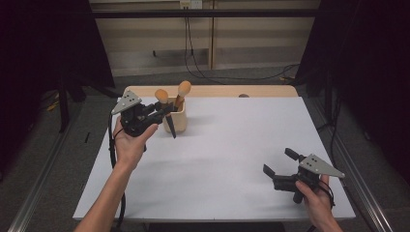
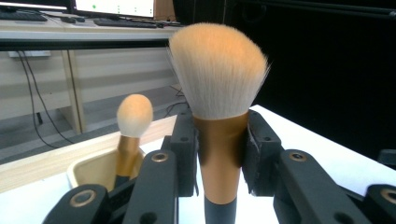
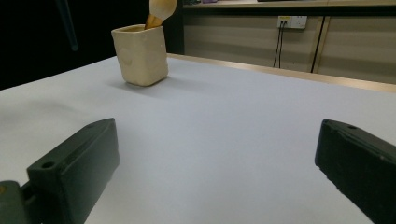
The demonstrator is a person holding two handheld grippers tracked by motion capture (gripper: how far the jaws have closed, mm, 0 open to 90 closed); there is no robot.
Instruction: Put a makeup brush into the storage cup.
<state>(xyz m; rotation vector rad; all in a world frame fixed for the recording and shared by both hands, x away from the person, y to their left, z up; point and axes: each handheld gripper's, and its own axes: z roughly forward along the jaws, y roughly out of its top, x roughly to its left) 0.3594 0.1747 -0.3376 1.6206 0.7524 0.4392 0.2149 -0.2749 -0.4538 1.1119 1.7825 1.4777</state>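
Note:
My left gripper [image 1: 162, 112] is shut on a makeup brush [image 1: 161, 96] with a peach bristle head, a gold ferrule and a dark handle. It holds the brush upright, just left of a cream cup [image 1: 178, 122] at the table's back left. In the left gripper view the jaws clamp the ferrule of the brush [image 2: 219, 70]. A second, smaller brush [image 1: 183, 89] stands in the cup [image 2: 91, 170], head up [image 2: 134, 114]. My right gripper [image 1: 279, 161] hovers open near the front right, its jaws wide apart [image 3: 215, 158] and pointed toward the cup [image 3: 140, 53].
The white table top [image 1: 232, 145] has a wooden strip [image 1: 217, 91] along its far edge. Cables trail on the floor behind, and dark curtains flank both sides. Open surface lies between the cup and my right gripper.

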